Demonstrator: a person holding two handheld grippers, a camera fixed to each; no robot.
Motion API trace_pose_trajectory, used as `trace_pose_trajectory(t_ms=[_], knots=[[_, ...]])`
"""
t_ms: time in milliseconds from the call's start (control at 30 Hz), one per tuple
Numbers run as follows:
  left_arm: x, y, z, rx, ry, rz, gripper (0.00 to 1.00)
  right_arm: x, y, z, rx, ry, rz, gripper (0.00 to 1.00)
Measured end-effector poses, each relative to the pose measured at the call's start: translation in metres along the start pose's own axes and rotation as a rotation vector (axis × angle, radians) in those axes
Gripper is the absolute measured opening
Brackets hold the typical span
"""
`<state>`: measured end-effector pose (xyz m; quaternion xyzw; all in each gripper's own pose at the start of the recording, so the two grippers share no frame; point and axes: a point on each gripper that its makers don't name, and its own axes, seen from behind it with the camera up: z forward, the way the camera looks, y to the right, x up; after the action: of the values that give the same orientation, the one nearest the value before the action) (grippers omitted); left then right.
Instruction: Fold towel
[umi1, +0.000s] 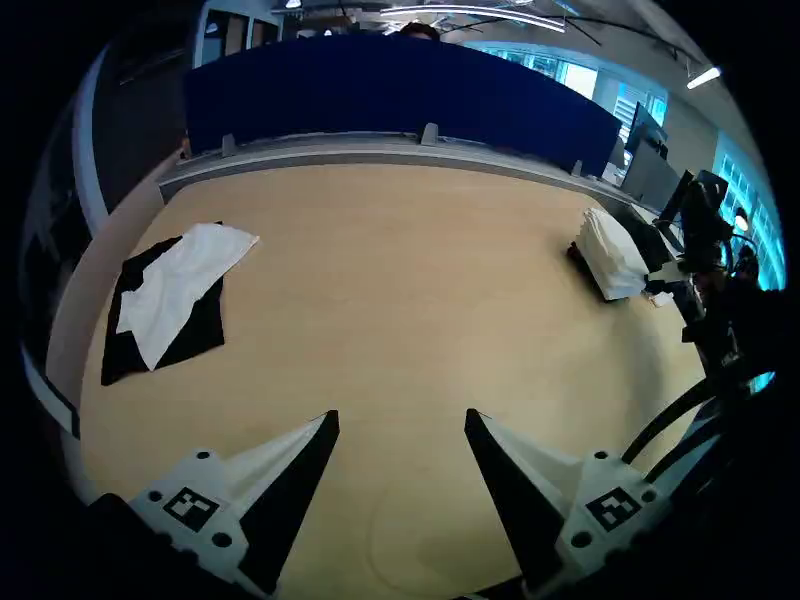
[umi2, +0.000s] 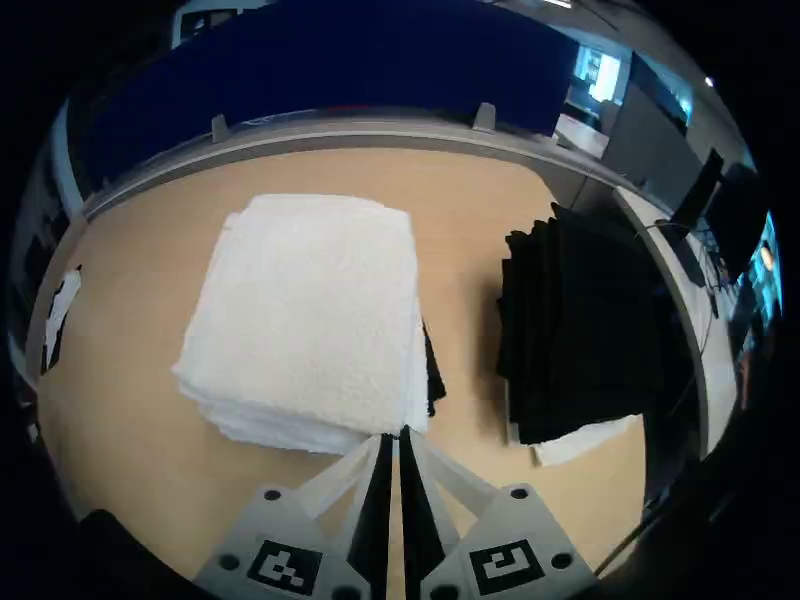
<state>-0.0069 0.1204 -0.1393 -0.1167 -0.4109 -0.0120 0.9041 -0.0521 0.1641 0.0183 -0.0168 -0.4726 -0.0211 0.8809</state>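
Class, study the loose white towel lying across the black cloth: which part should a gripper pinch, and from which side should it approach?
Judging by its pose, pinch the white towel at its far corner, which overhangs the black cloth onto bare table. Come in low from the open middle of the table. There the fingers would probably catch the towel alone, not the cloth beneath.

Open-plan office, desk bay.
Blue partition (umi1: 400, 95) upper centre, behind pale wood desk (umi1: 420, 290); monitors (umi1: 650, 170) at right edge; strip lights (umi1: 470, 14) along top.
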Motion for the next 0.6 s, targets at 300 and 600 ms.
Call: trace_pose_trajectory(t_ms=[300,600], knots=[[0.001,0.0,0.001,-0.005,0.0,0.001,0.94,0.0,0.007,-0.013,-0.026,0.027,0.014,0.34],[0.003,0.003,0.0,-0.01,0.003,0.002,0.93,-0.002,-0.001,-0.016,-0.007,0.054,0.022,0.71]])
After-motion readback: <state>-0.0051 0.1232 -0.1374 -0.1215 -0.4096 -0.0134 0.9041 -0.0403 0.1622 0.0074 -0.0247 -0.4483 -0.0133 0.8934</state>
